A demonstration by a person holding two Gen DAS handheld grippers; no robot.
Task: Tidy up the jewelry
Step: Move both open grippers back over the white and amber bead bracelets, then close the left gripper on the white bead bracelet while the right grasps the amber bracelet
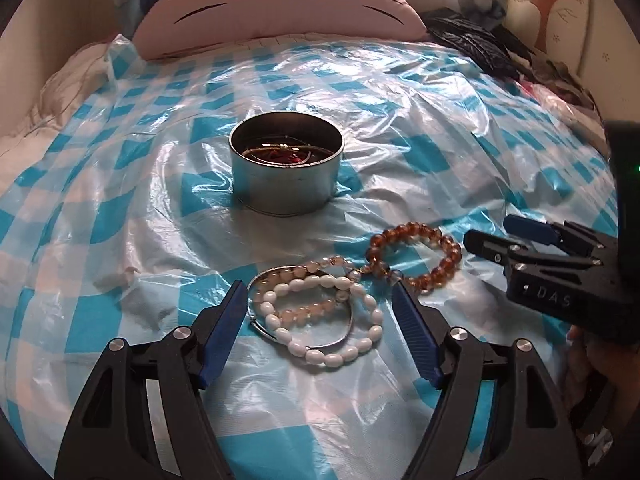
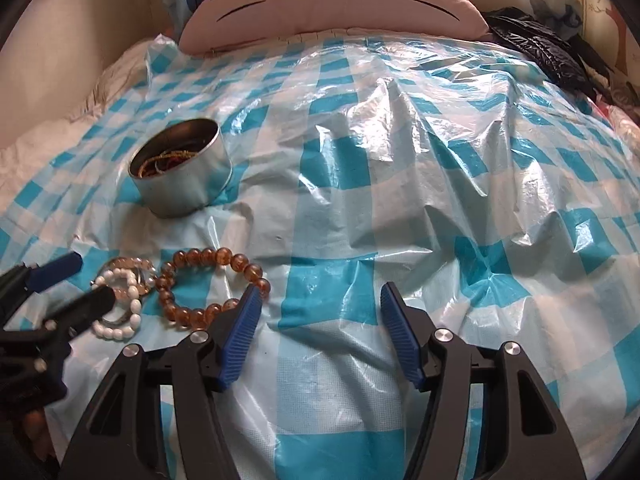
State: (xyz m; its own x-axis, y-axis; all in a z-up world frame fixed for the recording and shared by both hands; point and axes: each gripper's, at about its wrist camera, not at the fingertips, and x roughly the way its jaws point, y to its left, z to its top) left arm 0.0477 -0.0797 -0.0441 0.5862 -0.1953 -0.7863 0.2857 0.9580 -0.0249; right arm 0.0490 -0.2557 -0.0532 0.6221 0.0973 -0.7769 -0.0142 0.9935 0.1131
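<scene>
Bracelets lie in a loose pile on the bed's blue-checked plastic sheet [image 1: 120, 128], toward its near edge: a white bead bracelet [image 1: 320, 322] overlapping a pale pink bead bracelet [image 1: 304, 312] and a thin metal bangle [image 1: 262, 326], with an amber bead bracelet [image 1: 416, 256] touching them on the right. Farther in, a round metal tin [image 1: 286, 170] stands upright and apart from the pile; I see tangled gold and red jewelry inside it. My left claw [image 1: 320, 332] is released, its blue pads flanking the white and pink bracelets without closing on them. My right claw [image 2: 320, 336] is also spread wide, low over bare sheet, its left pad just beside the amber bracelet. A cat-face pillow [image 1: 280, 0] rests at the far edge.
</scene>
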